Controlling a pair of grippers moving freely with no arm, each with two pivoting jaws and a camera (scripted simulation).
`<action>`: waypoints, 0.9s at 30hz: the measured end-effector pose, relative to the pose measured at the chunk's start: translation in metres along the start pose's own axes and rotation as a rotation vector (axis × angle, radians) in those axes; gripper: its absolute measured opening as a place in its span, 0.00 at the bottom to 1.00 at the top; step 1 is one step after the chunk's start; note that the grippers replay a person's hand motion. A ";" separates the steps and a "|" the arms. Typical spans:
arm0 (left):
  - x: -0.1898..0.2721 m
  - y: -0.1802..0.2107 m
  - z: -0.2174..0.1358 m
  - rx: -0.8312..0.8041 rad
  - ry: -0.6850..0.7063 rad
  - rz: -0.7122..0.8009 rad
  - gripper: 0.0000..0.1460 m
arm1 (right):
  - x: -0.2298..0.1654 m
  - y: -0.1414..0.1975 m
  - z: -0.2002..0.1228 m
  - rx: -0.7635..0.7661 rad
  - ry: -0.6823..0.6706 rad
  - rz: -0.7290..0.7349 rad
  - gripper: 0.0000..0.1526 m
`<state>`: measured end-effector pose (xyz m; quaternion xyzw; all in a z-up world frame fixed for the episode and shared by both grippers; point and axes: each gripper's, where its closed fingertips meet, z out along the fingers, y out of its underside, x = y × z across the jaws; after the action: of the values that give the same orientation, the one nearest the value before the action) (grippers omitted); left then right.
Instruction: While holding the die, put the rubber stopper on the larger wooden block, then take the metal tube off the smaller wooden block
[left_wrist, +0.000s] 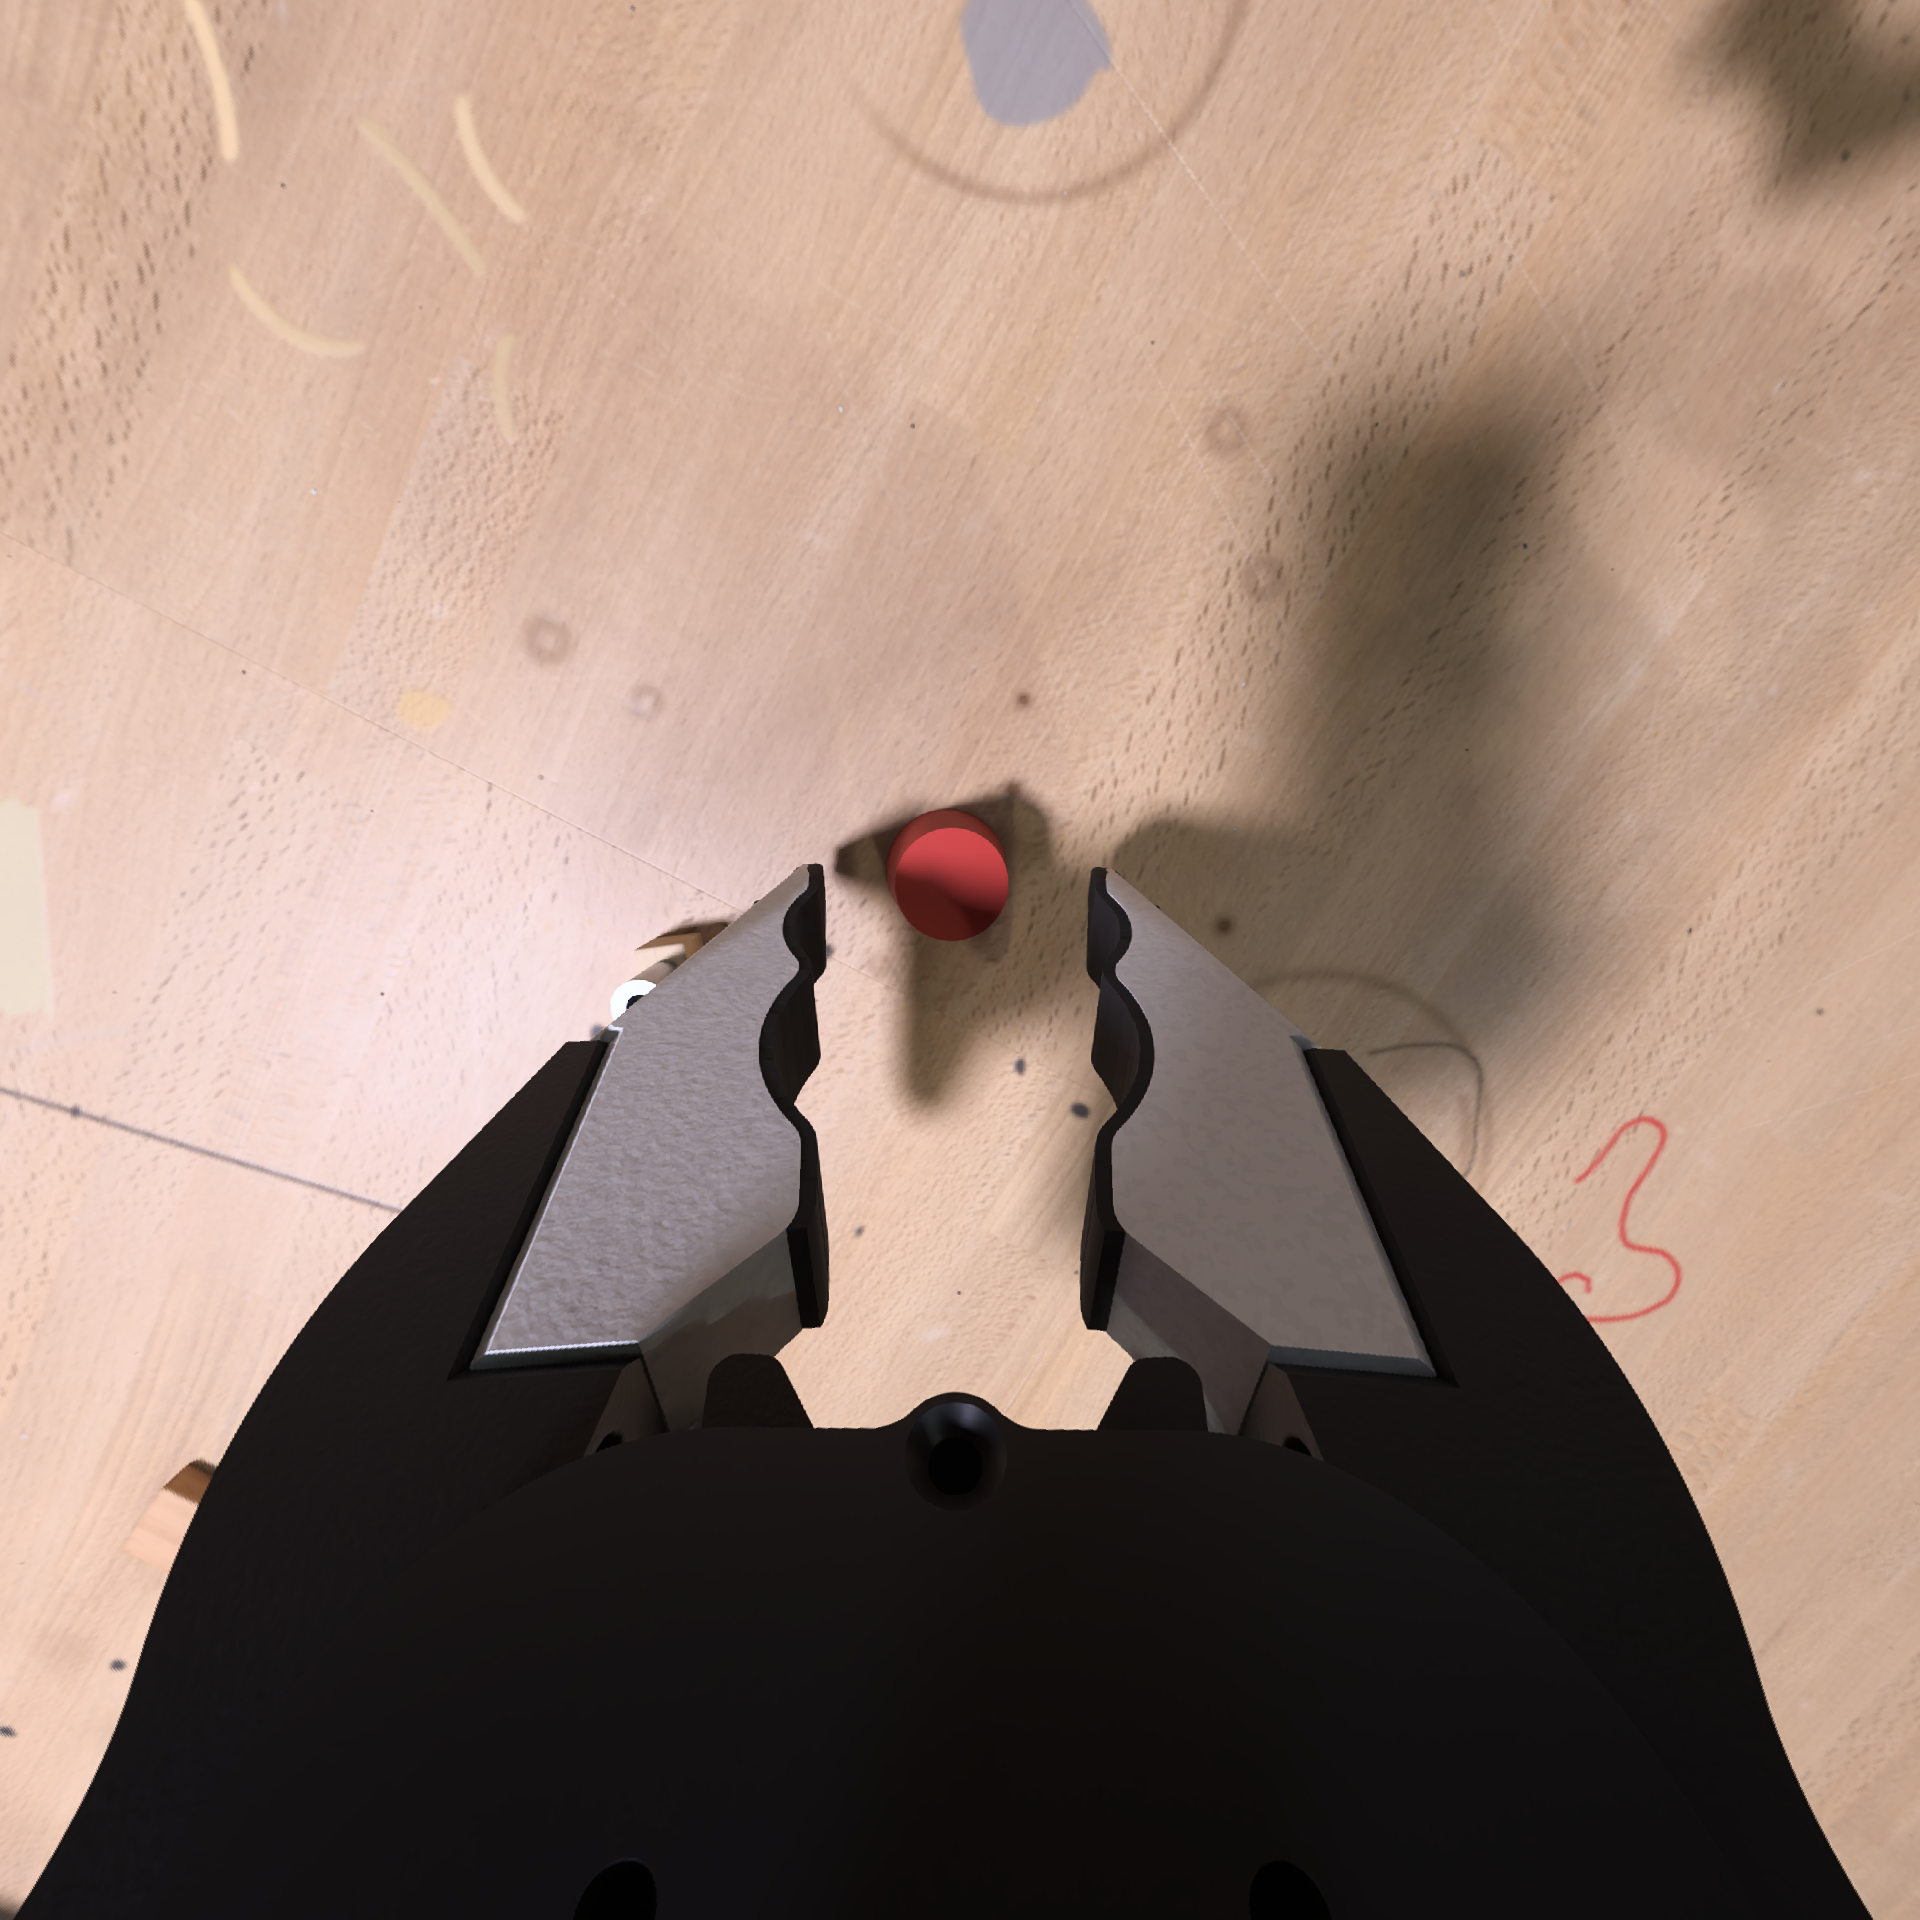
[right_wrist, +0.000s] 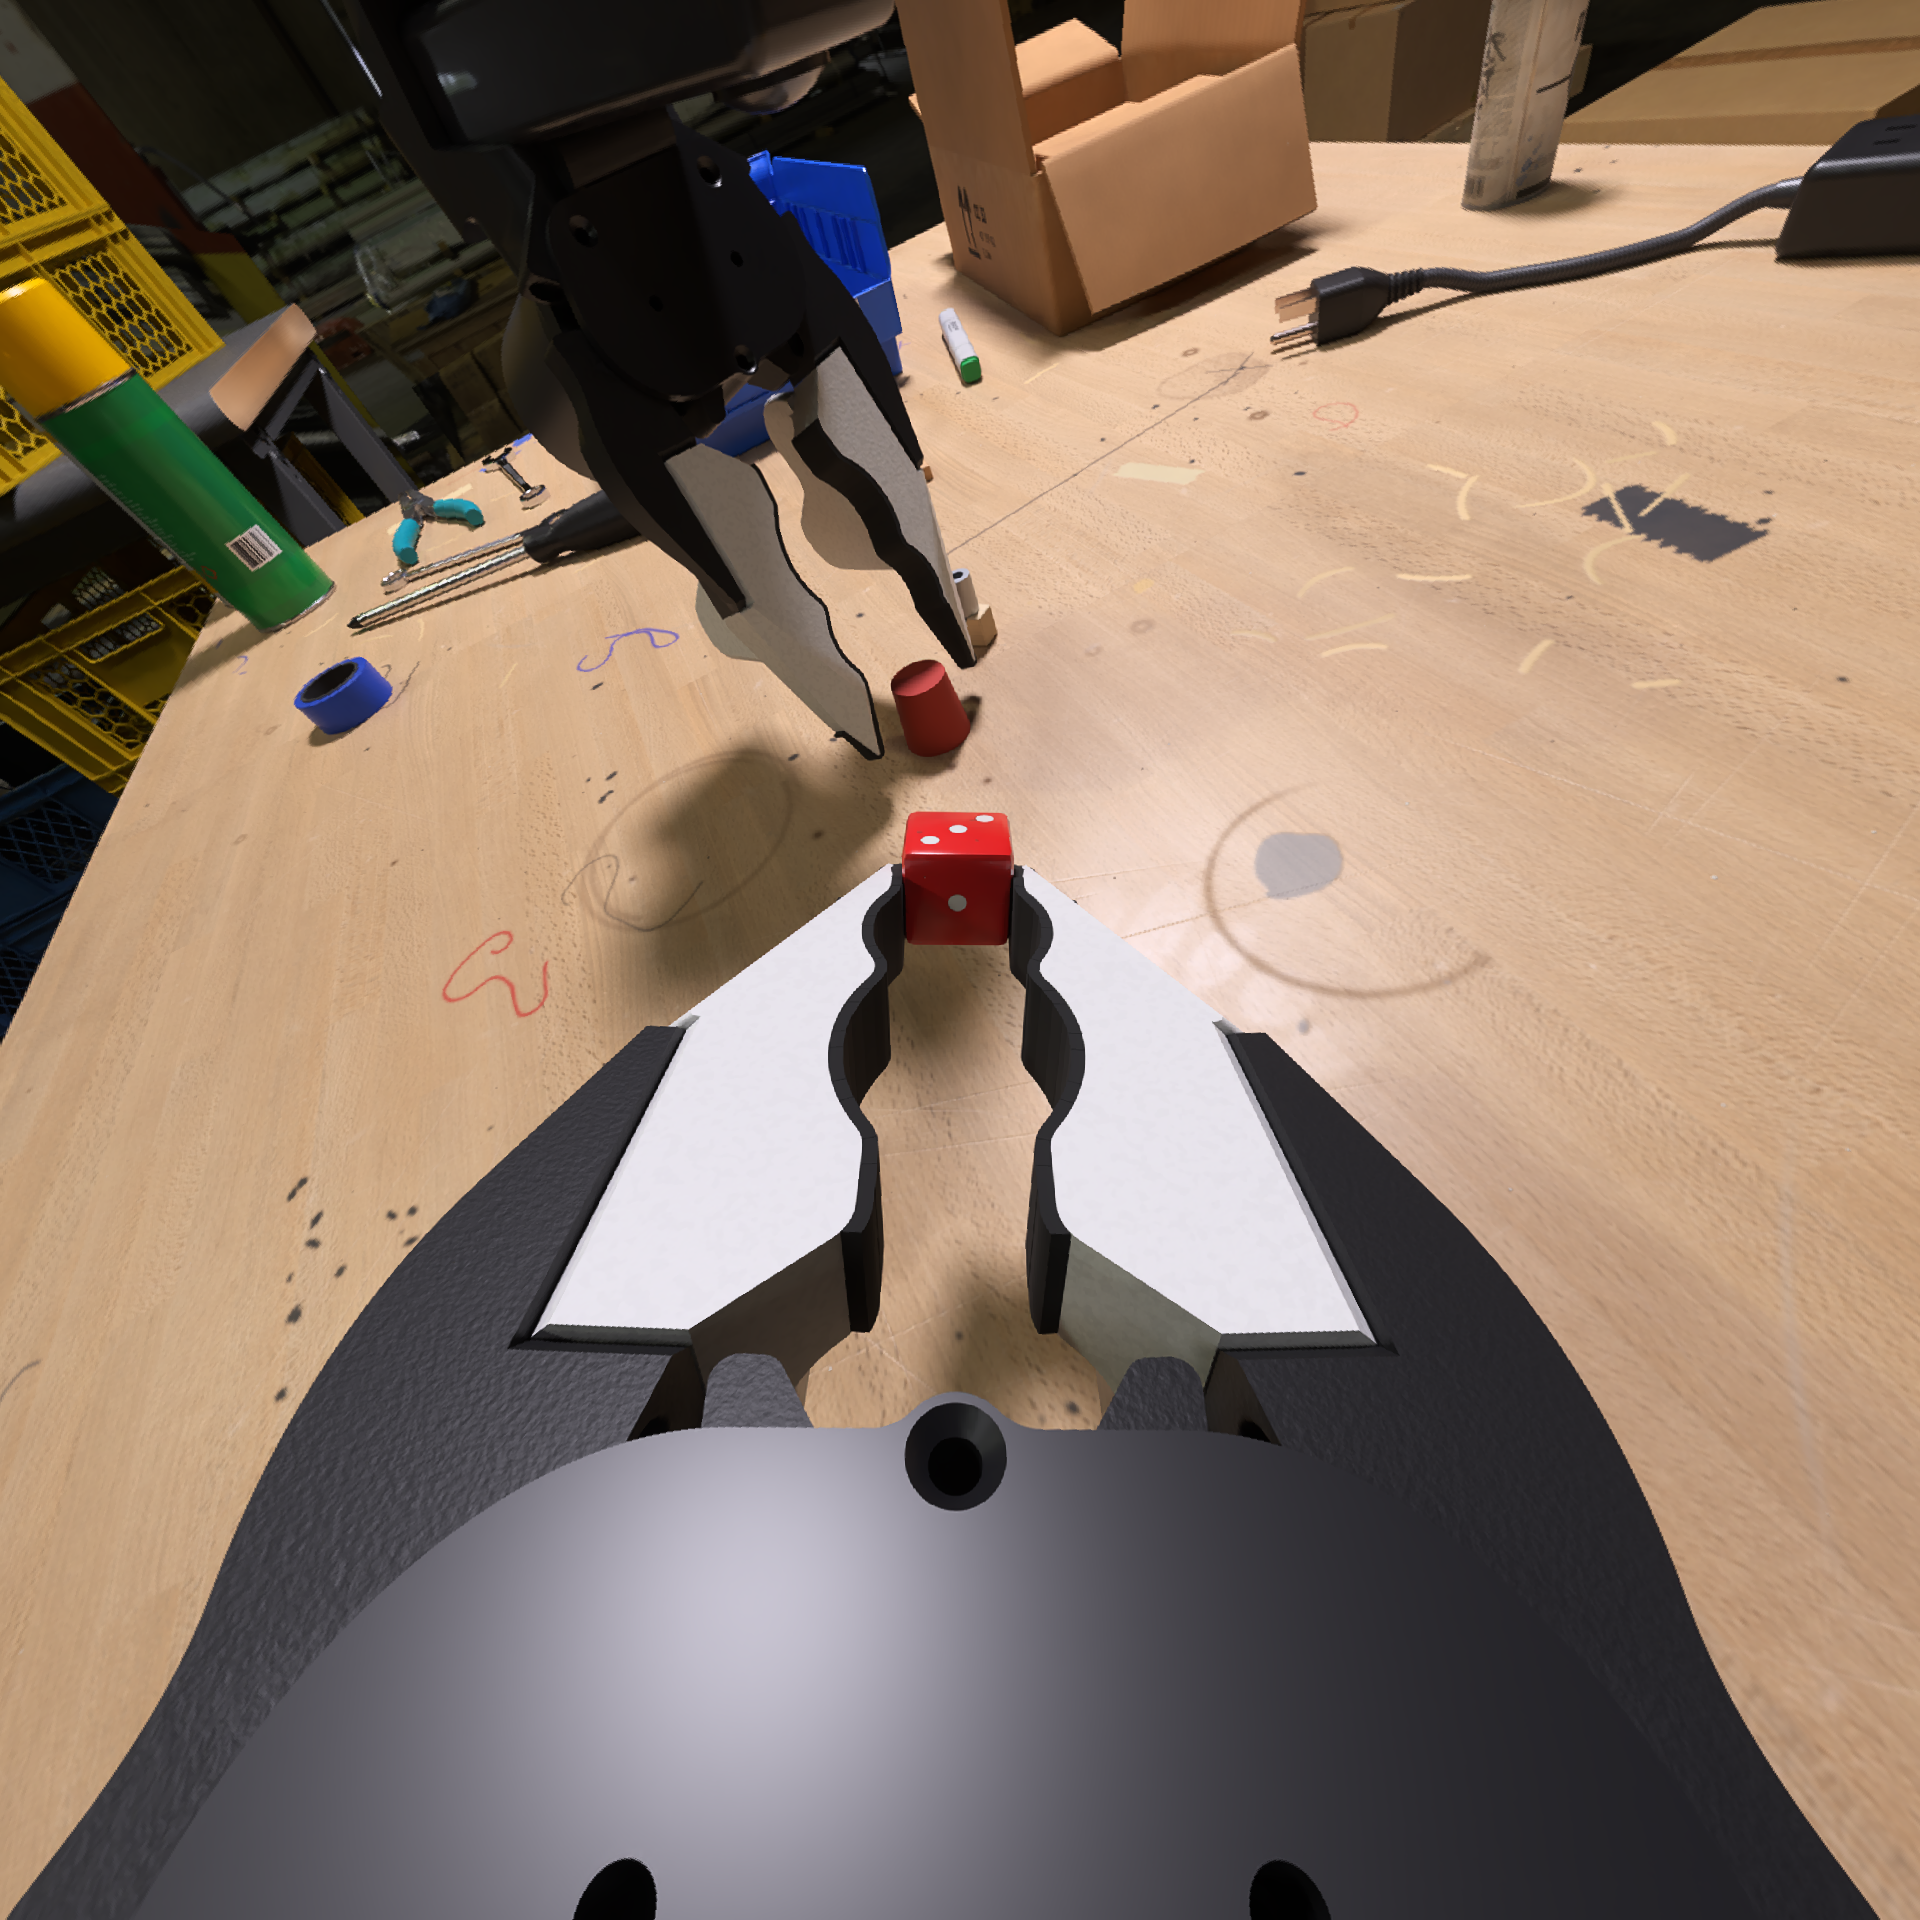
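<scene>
The red rubber stopper (left_wrist: 948, 878) stands on the wooden table, narrow end up in the right wrist view (right_wrist: 928, 709). My left gripper (left_wrist: 956, 876) is open and points down at it, with one fingertip on each side and a gap to each; it also shows in the right wrist view (right_wrist: 912, 704). My right gripper (right_wrist: 956, 883) is shut on the red die (right_wrist: 956, 878) and holds it just above the table. A small wooden block (right_wrist: 982, 623) carrying the metal tube (right_wrist: 961, 578) stands behind the left gripper's far finger. The tube's end (left_wrist: 632, 1000) peeks out beside my left finger.
Another wooden block (left_wrist: 171, 1517) shows partly at the lower left. A green spray can (right_wrist: 177, 488), blue tape roll (right_wrist: 343, 694), pliers (right_wrist: 436, 520) and screwdriver (right_wrist: 488, 566) lie near the table's left edge. A blue bin (right_wrist: 831, 239), cardboard box (right_wrist: 1132, 177), marker (right_wrist: 961, 348) and power plug (right_wrist: 1340, 301) sit at the back.
</scene>
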<state>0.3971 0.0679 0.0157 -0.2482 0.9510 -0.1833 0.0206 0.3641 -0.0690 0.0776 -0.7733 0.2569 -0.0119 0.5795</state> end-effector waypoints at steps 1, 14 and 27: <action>0.001 0.000 0.000 0.000 0.007 -0.005 0.34 | -0.001 0.000 0.000 0.001 -0.001 -0.001 0.12; 0.002 0.009 -0.007 0.003 -0.014 0.025 0.38 | -0.004 -0.001 0.004 -0.010 -0.013 -0.008 0.12; -0.011 -0.001 -0.008 0.072 -0.084 -0.034 0.16 | -0.007 0.000 0.009 -0.018 -0.030 -0.012 0.12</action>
<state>0.4061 0.0748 0.0232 -0.2708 0.9378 -0.2069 0.0663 0.3606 -0.0583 0.0771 -0.7801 0.2438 -0.0013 0.5762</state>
